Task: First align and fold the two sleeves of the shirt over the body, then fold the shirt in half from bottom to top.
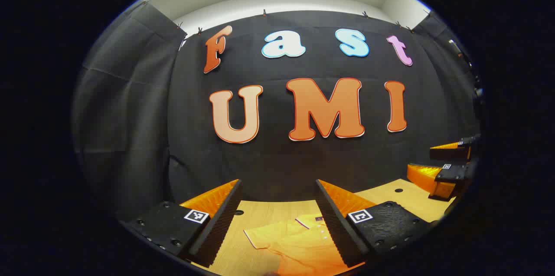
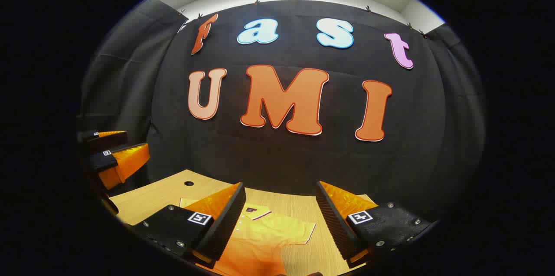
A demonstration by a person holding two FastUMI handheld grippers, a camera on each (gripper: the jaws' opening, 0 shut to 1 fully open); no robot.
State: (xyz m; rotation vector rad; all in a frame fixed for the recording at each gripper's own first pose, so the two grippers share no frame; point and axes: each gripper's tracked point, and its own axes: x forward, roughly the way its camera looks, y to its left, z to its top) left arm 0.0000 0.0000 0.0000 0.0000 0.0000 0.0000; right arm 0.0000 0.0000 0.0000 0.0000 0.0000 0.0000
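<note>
An orange short-sleeved polo shirt (image 1: pixel 299 245) lies flat on the wooden table (image 1: pixel 260 213), collar toward the back wall. In the left gripper view its left sleeve (image 1: pixel 260 236) spreads out between my fingers. My left gripper (image 1: pixel 279 224) hovers open above it, holding nothing. In the right gripper view the same shirt (image 2: pixel 256 241) lies below with its other sleeve (image 2: pixel 299 229) spread to the right. My right gripper (image 2: pixel 279 224) is open over it, holding nothing. The right gripper (image 1: pixel 448 167) shows at the right edge of the left gripper view, and the left gripper (image 2: pixel 115 154) at the left edge of the right gripper view.
The wooden table (image 2: pixel 164 193) runs back to the black cloth wall and has small round holes (image 2: pixel 189 183) near its far edge. Black curtains close the booth on both sides.
</note>
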